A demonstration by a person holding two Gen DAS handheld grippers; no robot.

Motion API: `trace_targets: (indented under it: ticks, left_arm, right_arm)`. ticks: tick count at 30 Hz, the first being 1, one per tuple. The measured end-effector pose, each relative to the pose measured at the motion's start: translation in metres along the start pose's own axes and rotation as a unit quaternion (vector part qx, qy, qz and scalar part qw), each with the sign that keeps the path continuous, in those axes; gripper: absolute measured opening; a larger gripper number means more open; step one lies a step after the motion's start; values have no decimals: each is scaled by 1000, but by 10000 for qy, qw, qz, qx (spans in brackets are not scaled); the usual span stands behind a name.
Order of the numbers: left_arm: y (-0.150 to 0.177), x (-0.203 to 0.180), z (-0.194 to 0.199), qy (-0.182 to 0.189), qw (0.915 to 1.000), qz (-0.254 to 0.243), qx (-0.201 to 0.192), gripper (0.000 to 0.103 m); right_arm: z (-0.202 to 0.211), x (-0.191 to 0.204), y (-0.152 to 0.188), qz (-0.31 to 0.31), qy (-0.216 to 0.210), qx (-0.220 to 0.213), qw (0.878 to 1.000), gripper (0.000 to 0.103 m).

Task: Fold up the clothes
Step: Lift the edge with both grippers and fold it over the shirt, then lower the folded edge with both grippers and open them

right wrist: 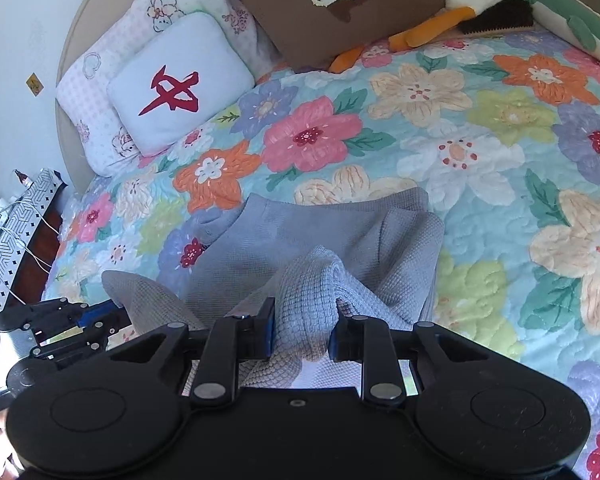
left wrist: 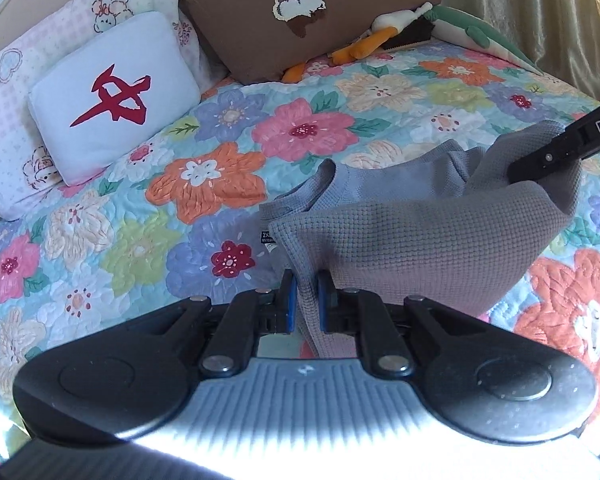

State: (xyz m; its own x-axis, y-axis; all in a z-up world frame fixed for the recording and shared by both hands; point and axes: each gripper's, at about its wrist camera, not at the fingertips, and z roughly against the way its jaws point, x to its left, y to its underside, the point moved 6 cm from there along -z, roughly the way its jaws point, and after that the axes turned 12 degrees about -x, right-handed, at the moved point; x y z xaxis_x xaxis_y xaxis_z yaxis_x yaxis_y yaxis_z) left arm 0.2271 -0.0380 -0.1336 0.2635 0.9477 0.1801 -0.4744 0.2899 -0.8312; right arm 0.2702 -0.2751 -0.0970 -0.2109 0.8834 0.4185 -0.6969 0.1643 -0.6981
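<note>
Floral quilt (left wrist: pixel 220 184): grey sweater (left wrist: pixel 400 240) collar toward pillows (left wrist: pixel 112 92).

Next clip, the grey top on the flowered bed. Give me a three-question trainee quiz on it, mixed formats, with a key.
1. True or false: both grippers have the grey top between their jaws.
2. The white pillow bears a mark in which colour? A) blue B) red C) green
3. Fill in: the top lies on a ____ quilt.

Key: 1 true: left gripper pinches an edge, right gripper holds a thicker bunch. 2 B. 3 flowered.
</note>
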Motion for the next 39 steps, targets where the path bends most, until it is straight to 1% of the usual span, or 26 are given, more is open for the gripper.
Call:
trace_targets:
  ticks: [3, 7, 8, 10, 13, 15, 17, 20, 23, 25, 29, 34, 35, 37, 38, 39]
  left_arm:
    - [-6, 6, -9, -138, 9998, -97, -42, 11]
    - [-15, 19, -25, -216, 9997, 67, -88, 10]
    - [-15, 21, -30, -250, 9995, 156, -58, 10]
    - [-5, 22, -43, -338, 9989, 309, 84, 10]
    - [16, 18, -57, -354, 9974, 509, 364, 10]
    - [27, 20, -59, -317, 9959, 729, 437, 9]
    - [31, 22, -56, -282, 9945, 916, 411, 9]
    - [28, 25, -52, -211, 9948, 948, 304, 10]
    - [15, 23, -46, -91, 9972, 744, -62, 10]
    - [7, 21, -43, 22, 9969, 743, -257, 10]
    - [7, 14, -44, 337, 9924, 1174, -172, 10]
    - [26, 5, -44, 330, 9938, 1063, 65, 11]
    - [29, 5, -44, 328, 9941, 1032, 114, 15]
    - [33, 6, -40, 325, 9947, 965, 111, 28]
    - [33, 7, -38, 304, 9952, 927, 77, 48]
    - [33, 8, -34, 305, 9957, 879, -17, 66]
  right_arm:
    - [-12, -4, -8, -125, 9, 81, 9999, 29]
    - [-36, -11, -19, -432, -127, 299, 9985, 29]
    - [-43, -14, -19, -476, -88, 373, 9981, 30]
    - [-54, -20, -16, -551, -7, 444, 9975, 30]
    - [-62, -29, -4, -646, 80, 341, 9973, 30]
    - [-61, -33, 1, -672, 23, 203, 9975, 29]
    - [-58, -33, 2, -679, -52, 106, 9976, 29]
    - [-55, -31, 0, -580, -120, -9, 9982, 28]
    - [-55, -27, -1, -449, -199, -117, 9987, 28]
    - [-55, -25, -1, -407, -249, -183, 9987, 28]
    - [-55, -27, -1, -473, -340, -282, 9979, 28]
    - [-59, -30, 0, -540, -332, -254, 9977, 28]
    - [-59, -31, 1, -552, -329, -247, 9976, 28]
    - [-60, -32, 1, -584, -335, -240, 9974, 28]
    - [-61, -32, 2, -575, -337, -238, 9975, 28]
    - [-61, -32, 2, -564, -340, -236, 9975, 28]
